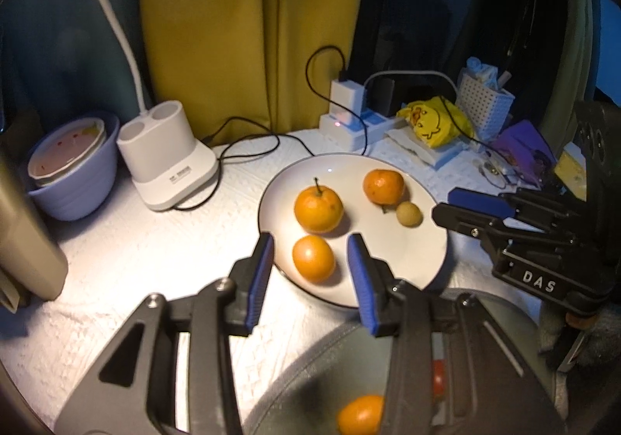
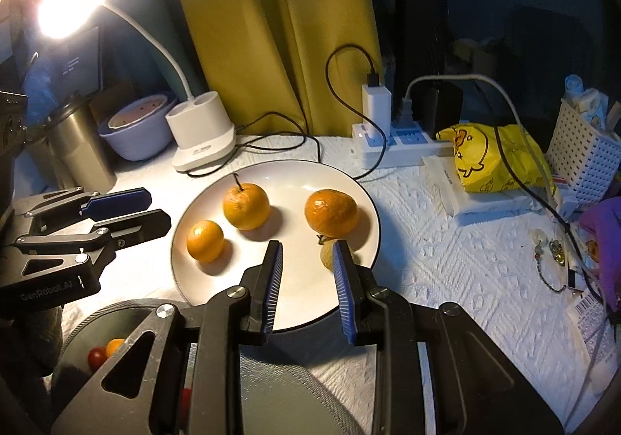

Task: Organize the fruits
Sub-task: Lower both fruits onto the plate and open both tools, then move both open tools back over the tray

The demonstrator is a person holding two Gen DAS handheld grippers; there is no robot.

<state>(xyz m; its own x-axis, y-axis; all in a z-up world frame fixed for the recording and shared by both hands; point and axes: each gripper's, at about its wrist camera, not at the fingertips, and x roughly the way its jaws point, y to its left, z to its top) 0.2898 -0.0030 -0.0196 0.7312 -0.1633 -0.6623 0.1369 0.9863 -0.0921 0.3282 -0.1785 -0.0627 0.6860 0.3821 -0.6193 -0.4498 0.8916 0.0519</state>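
Because fruit is probably being moved between the white plate (image 1: 427,264) and the grey bowl (image 2: 97,322), both grippers hover wide-jawed and empty: the left gripper (image 1: 310,244) over a small orange (image 1: 313,258), the right gripper (image 2: 306,254) beside the pale fruit (image 2: 326,254).
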